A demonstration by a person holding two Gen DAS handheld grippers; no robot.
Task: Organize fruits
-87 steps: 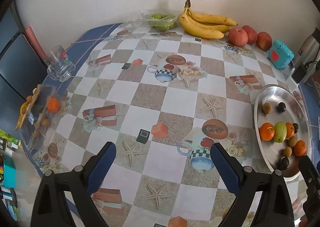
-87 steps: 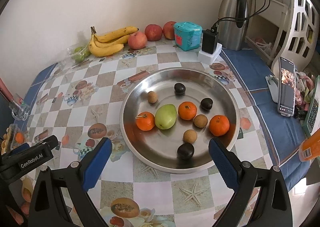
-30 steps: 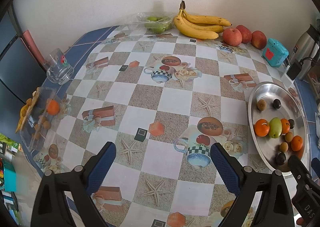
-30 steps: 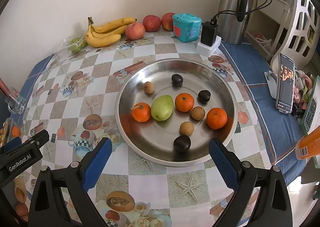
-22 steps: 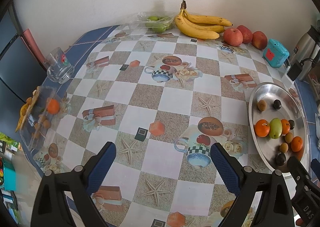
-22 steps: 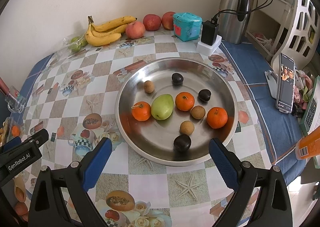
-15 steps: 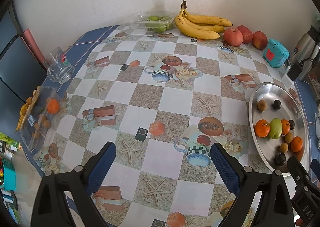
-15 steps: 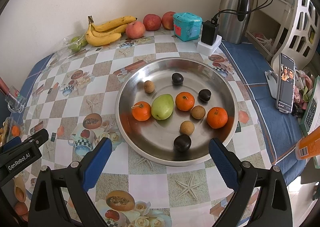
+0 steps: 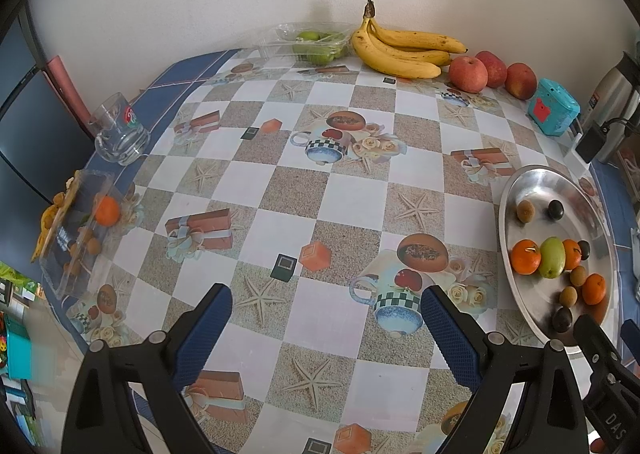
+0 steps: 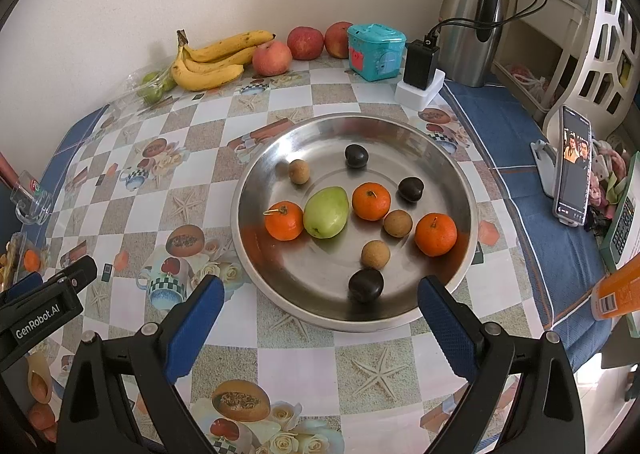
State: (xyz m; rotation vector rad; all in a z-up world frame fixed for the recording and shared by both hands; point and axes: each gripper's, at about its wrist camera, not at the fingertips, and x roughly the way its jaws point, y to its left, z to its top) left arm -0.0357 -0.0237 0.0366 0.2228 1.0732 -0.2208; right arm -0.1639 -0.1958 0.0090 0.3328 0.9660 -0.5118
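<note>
- Steel tray (image 10: pixel 256 158) is holding loose round fruit; I am hovering both grippers spread and empty.
- Nudging its near rim risks rolling the dark plum (image 10: pixel 365 285) out.

At nine o'clock in the left wrist view, small brown fruits in the clear box (image 9: pixel 76 230) blur together — kind unclear. Right wrist view: orange bottle (image 10: pixel 618 292) at three o'clock cut by the edge — glass (image 10: pixel 30 196) half gone at nine.

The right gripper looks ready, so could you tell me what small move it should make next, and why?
Probably ease the open right gripper forward and down over the dark fruit: it lies nearest in the steel tray, roughly between the fingers.
</note>
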